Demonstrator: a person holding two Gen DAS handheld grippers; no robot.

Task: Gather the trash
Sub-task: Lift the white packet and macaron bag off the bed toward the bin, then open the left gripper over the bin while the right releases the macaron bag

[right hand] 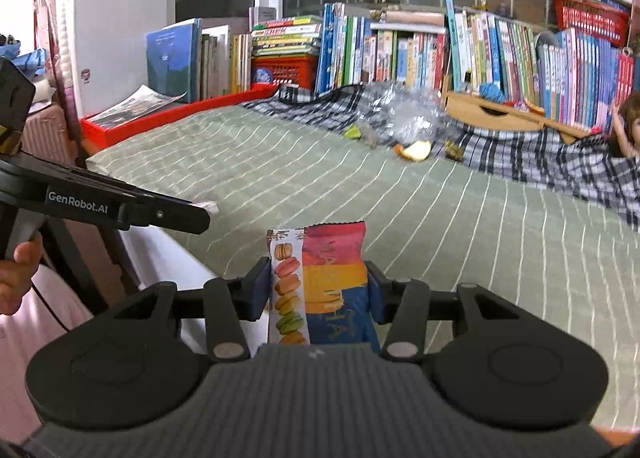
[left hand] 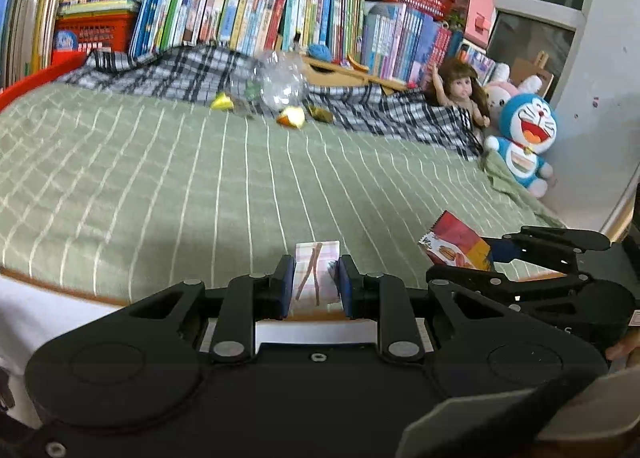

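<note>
My left gripper (left hand: 316, 284) pinches a pink wrapper (left hand: 316, 272), right gripper (right hand: 318, 290) clamps a macaron packet (right hand: 320, 282) (both over the bed's near edge); open green sheet (left hand: 160, 178) ahead.

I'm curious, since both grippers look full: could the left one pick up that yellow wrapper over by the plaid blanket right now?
Probably not yet. The left gripper is shut on a pink wrapper, and the yellow wrapper lies far across the bed, though nothing blocks the way.

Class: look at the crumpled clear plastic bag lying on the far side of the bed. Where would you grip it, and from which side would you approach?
Grip the clear plastic bag at its raised, bunched top, coming from the near, open bed side. Books stand behind it and scraps lie along its front, so a high pinch probably avoids both.
</note>
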